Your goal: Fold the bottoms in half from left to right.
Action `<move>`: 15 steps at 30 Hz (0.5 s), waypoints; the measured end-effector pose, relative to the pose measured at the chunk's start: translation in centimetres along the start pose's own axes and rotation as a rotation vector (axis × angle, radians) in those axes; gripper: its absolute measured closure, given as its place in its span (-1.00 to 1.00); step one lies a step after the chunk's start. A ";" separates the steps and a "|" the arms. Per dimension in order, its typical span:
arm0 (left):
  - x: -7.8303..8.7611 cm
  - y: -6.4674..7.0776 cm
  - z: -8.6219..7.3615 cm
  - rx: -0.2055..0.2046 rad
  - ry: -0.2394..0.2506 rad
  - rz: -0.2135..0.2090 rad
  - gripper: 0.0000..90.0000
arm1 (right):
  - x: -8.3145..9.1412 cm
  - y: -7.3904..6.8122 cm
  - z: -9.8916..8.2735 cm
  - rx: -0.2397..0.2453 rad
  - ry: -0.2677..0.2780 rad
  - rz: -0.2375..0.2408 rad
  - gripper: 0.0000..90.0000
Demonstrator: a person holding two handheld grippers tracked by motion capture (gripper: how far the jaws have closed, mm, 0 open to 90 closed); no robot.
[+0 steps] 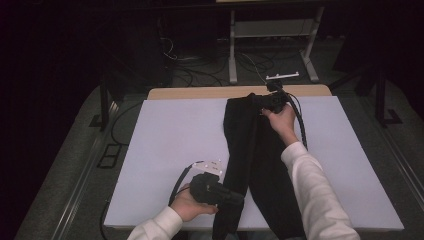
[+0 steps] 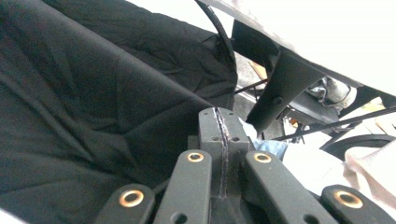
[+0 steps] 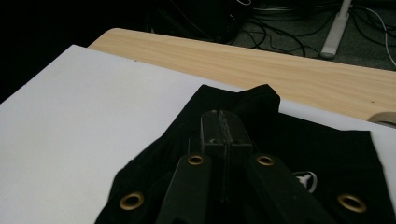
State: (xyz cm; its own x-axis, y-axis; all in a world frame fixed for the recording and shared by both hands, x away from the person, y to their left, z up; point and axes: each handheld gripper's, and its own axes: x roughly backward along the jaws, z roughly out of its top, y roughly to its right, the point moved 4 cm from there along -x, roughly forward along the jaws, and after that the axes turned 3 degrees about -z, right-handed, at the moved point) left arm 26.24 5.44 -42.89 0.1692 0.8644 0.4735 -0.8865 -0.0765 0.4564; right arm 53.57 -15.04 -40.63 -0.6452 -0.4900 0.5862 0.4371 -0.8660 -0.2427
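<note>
A white-covered table [image 1: 170, 135] carries black trousers [image 1: 260, 165] lengthwise. Left tongs [image 1: 239, 199] pinch the near edge, right tongs [image 1: 265, 104] the far end, likely to fold them.

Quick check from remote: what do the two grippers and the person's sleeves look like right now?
Both are black: the left gripper and right gripper have linkage arms with brass-coloured rivets, and a black cable trails from each. Long white sleeves cover both forearms.
</note>
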 end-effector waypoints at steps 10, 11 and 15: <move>-3.4 -0.1 2.2 -0.008 -0.025 -0.042 0.98 | 0.7 3.0 -0.5 0.002 -0.026 -0.020 0.97; -3.7 -0.1 2.4 -0.006 -0.020 -0.047 0.98 | 0.7 3.2 -0.5 0.001 -0.027 -0.018 0.97; -4.9 -0.3 3.1 -0.009 -0.031 -0.060 0.98 | 0.7 4.0 -0.6 0.003 -0.041 -0.022 0.97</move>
State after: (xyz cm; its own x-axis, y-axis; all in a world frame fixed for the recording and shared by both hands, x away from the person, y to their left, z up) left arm 26.99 -0.33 -42.96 0.2354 0.8517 0.4681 -0.8782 -0.0199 0.4779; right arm 54.52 -18.86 -41.66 -0.6286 -0.4665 0.6223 0.4253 -0.8761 -0.2272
